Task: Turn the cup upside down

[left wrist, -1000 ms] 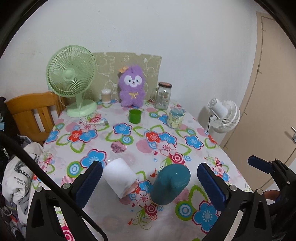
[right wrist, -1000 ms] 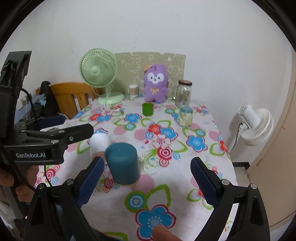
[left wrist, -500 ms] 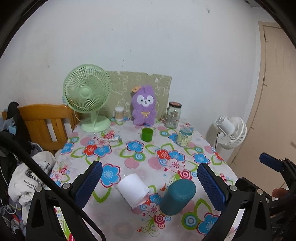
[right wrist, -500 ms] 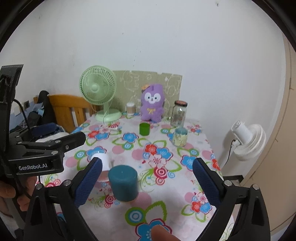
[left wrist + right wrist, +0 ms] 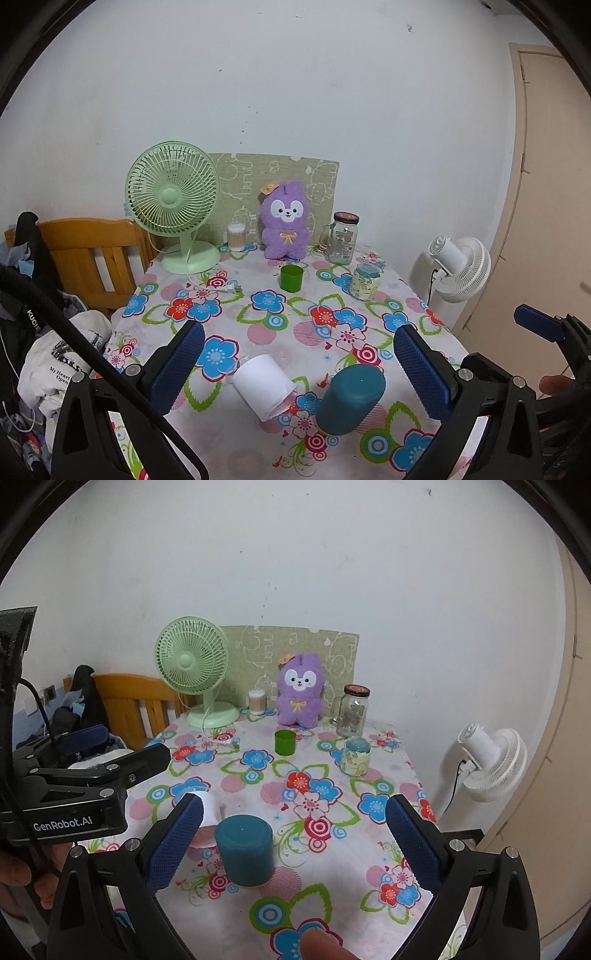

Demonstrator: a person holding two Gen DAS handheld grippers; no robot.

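Near the green desk fan's (image 5: 173,199) table edge opposite, a teal cylindrical cup (image 5: 350,394) stands mouth-down beside a white cup (image 5: 264,386) lying sideways; left gripper (image 5: 297,369) and right gripper (image 5: 293,843) both spread wide, holding nothing.

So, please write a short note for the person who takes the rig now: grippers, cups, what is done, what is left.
Left hand-held gripper: open, empty, above the near table edge.
Right hand-held gripper: open, empty.
Teal cup: upside down on the table, closed base up. This one looks done.
White cup: on its side, left of the teal cup, mouth toward the camera. It may need setting mouth down.
Green cup: upright, far back, untouched.
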